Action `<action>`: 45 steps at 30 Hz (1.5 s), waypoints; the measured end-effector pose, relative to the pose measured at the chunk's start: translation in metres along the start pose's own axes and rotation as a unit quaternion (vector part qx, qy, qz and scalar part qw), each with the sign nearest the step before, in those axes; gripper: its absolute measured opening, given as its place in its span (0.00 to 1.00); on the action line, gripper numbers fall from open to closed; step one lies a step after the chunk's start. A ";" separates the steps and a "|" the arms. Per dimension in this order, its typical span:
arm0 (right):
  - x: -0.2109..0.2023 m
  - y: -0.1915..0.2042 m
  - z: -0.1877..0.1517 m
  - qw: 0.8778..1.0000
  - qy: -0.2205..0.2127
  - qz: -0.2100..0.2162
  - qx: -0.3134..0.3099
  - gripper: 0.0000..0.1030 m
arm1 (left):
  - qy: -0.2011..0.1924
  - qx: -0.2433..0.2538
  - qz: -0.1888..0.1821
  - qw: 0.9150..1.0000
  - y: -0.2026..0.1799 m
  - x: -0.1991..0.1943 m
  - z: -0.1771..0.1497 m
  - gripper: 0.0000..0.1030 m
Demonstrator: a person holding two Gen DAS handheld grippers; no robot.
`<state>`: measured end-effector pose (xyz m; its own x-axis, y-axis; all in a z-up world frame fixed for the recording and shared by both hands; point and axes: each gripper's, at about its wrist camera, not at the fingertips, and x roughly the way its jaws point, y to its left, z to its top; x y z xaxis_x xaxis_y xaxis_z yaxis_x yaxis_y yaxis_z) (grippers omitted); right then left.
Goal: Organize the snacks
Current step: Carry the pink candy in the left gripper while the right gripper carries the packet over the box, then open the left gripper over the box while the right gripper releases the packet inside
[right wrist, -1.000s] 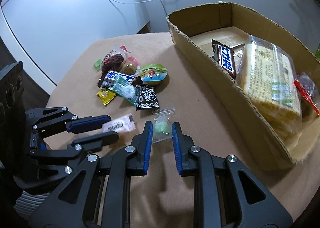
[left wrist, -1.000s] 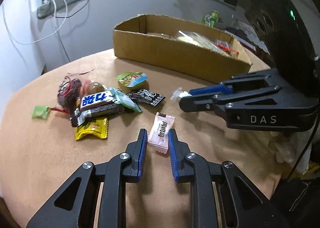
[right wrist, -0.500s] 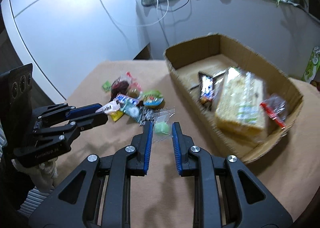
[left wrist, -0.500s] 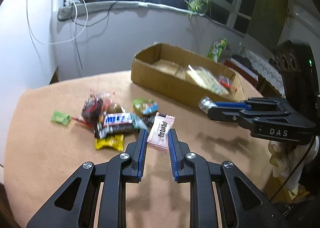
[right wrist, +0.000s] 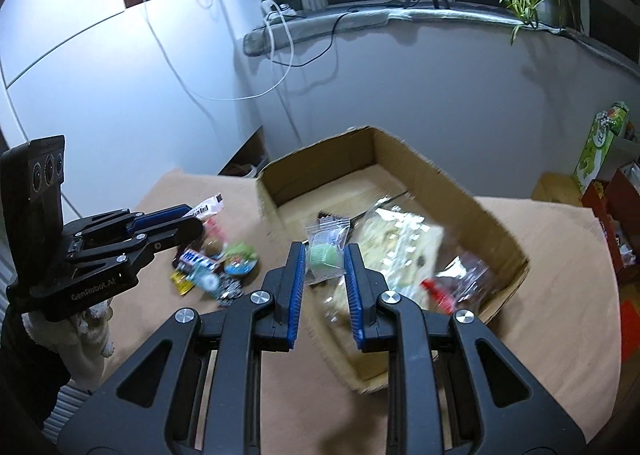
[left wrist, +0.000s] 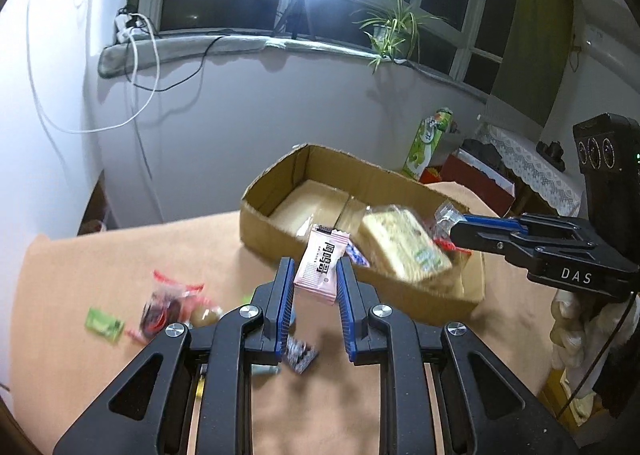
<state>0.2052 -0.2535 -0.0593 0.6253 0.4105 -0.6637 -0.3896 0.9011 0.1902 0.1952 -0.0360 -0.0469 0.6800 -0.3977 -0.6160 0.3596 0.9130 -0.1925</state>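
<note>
My left gripper point(left wrist: 314, 275) is shut on a pink candy packet point(left wrist: 321, 263) and holds it in the air above the table, just short of the cardboard box point(left wrist: 304, 243). My right gripper point(right wrist: 325, 259) is shut on a clear packet with a green candy point(right wrist: 326, 251) and holds it above the box's near wall point(right wrist: 496, 231). The box holds a large bread pack point(left wrist: 404, 243) and a few smaller wrapped snacks. A pile of loose snacks point(right wrist: 218, 267) lies on the tan table left of the box. Each gripper shows in the other's view: the right one point(left wrist: 456, 229), the left one point(right wrist: 200, 221).
A green candy point(left wrist: 103, 323) and a red wrapped snack point(left wrist: 164, 303) lie on the table point(left wrist: 100, 255) at left. A white wall with cables, a window sill with a plant point(right wrist: 532, 3) and a bright lamp are behind. A green carton point(right wrist: 600, 147) and red boxes stand at right.
Both grippers have risen from the table with their packets and moved toward the box. The snack pile now lies lower and further behind.
</note>
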 end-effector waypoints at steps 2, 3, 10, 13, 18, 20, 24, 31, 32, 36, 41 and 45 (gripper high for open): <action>0.003 -0.007 0.006 1.000 -0.001 -0.004 0.003 0.20 | -0.001 0.001 0.001 1.000 -0.001 0.006 0.005 0.19; 0.004 -0.010 0.009 1.000 -0.001 -0.006 0.003 0.20 | -0.002 0.002 0.004 1.000 -0.002 0.009 0.008 0.19; 0.020 -0.025 0.024 1.000 0.002 -0.017 0.004 0.20 | -0.005 0.014 0.020 1.000 -0.008 0.026 0.022 0.19; 0.028 -0.029 0.028 1.000 0.007 -0.018 0.004 0.20 | -0.005 0.018 0.021 1.000 -0.010 0.031 0.025 0.19; 0.038 -0.034 0.031 1.000 0.015 -0.019 0.007 0.20 | -0.002 0.016 0.020 1.000 -0.012 0.040 0.030 0.19; 0.041 -0.035 0.031 1.000 0.018 -0.021 0.007 0.20 | 0.002 0.018 0.020 1.000 -0.013 0.045 0.031 0.19; 0.044 -0.037 0.030 0.999 0.021 -0.023 0.009 0.20 | 0.007 0.020 0.019 1.000 -0.015 0.052 0.032 0.19; 0.045 -0.037 0.030 0.999 0.023 -0.030 0.006 0.23 | 0.010 0.027 0.022 0.999 -0.018 0.055 0.033 0.21; 0.044 -0.036 0.031 0.999 0.022 -0.031 0.006 0.27 | 0.009 0.029 0.023 0.999 -0.019 0.055 0.033 0.21; 0.040 -0.034 0.031 0.999 0.014 -0.037 0.008 0.42 | 0.009 0.030 0.025 0.999 -0.020 0.054 0.033 0.22; 0.036 -0.033 0.030 0.999 0.012 -0.037 0.010 0.42 | 0.005 0.030 0.027 0.999 -0.021 0.049 0.033 0.22; 0.031 -0.031 0.030 0.999 0.010 -0.038 0.013 0.42 | 0.001 0.029 0.027 0.999 -0.022 0.044 0.034 0.22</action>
<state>0.2570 -0.2646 -0.0645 0.6385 0.3389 -0.6910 -0.3243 0.9327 0.1577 0.2382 -0.0768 -0.0437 0.6989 -0.3469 -0.6254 0.3584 0.9267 -0.1134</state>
